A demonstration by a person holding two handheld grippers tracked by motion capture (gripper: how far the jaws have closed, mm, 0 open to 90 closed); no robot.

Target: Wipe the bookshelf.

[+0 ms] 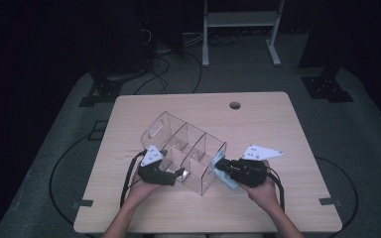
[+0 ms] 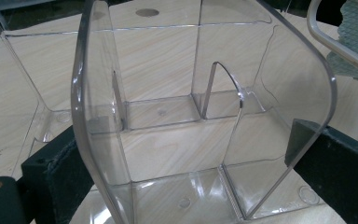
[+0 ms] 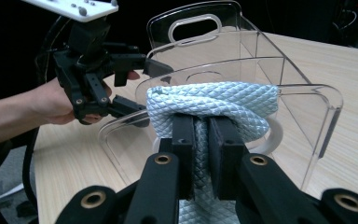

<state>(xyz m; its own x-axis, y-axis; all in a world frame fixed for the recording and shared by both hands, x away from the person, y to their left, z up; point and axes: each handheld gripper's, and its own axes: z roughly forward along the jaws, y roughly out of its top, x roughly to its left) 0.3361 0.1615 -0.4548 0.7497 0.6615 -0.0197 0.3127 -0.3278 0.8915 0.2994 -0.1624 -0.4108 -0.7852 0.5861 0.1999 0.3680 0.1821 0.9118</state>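
The clear organizer stands between both tongs, its dividers splitting the inside; table behind lies open.

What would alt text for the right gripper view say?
Black tongs pinch a folded pale-blue cloth against the end wall of a clear plastic organizer on a wooden table. At left, a hand's second tongs grip the organizer's side.
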